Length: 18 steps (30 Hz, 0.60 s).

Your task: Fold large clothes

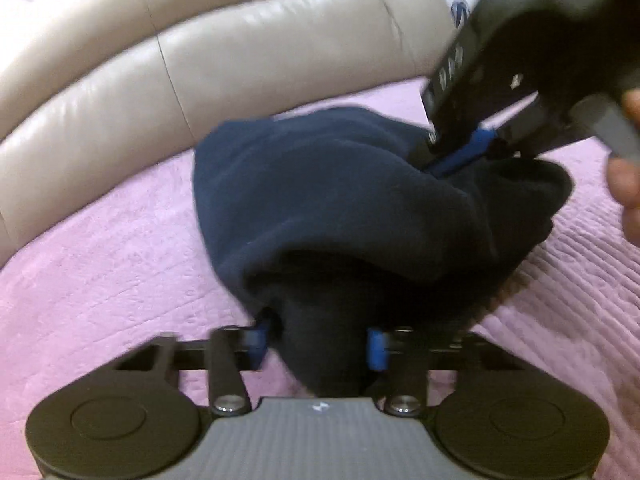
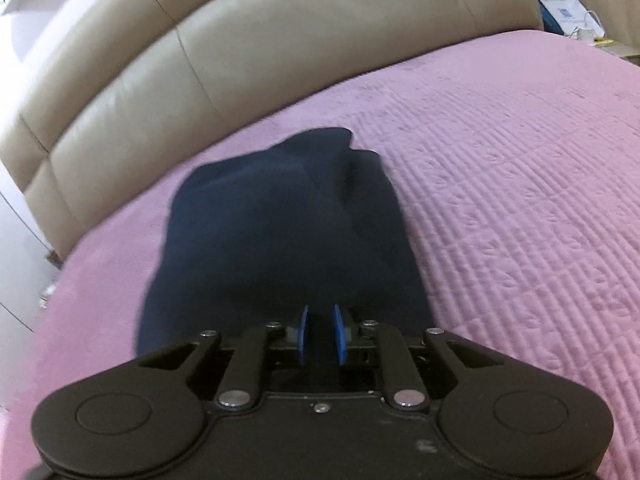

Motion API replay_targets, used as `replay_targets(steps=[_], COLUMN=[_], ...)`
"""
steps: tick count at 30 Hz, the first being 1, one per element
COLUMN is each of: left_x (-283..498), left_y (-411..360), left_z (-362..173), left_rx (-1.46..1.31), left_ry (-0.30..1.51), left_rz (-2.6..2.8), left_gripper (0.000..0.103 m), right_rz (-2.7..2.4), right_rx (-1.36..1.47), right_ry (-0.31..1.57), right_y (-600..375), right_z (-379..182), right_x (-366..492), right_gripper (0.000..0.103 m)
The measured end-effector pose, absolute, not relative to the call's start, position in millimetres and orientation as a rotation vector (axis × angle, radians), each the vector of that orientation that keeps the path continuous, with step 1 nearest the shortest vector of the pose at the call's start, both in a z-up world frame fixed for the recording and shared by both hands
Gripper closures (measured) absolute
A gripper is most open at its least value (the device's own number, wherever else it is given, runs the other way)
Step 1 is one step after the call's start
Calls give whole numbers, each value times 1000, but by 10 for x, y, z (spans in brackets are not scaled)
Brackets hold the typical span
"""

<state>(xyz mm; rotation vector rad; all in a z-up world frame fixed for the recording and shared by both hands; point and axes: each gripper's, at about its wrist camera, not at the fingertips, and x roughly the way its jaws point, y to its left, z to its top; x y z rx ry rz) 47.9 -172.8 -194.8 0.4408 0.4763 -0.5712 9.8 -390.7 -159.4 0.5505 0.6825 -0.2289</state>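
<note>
A dark navy garment [image 1: 332, 204] lies bunched on the pink bedspread [image 1: 100, 264]. My left gripper [image 1: 318, 344] is shut on a thick fold of its near edge, with cloth filling the space between the blue pads. My right gripper [image 1: 460, 156] reaches in from the upper right of the left wrist view and pinches the garment's far right edge. In the right wrist view the garment [image 2: 280, 232] stretches away from my right gripper [image 2: 320, 334], whose blue pads stand close together with dark cloth between them.
A beige leather headboard [image 2: 224, 52] runs along the far side of the bed. The pink quilted bedspread [image 2: 520, 200] spreads to the right. White bags and a bedside surface [image 2: 560, 8] stand past the bed's far right corner. A hand [image 1: 628, 184] holds the right gripper.
</note>
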Motion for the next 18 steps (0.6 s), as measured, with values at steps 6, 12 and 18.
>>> replay_targets(steps=[6, 12, 18], left_x=[409, 614, 681], left_y=[-1031, -722, -593], left_z=[-1966, -1978, -1403], left_rx=[209, 40, -66], left_ry=[554, 657, 512], left_rz=[-593, -494, -706], left_gripper=[85, 101, 95], right_rz=[-253, -254, -207], right_rx=[505, 527, 561], right_ry=[716, 704, 640], right_y=[-3881, -3952, -3961], right_z=[-1669, -1649, -1465], right_x=[131, 75, -59], right_gripper=[103, 103, 87])
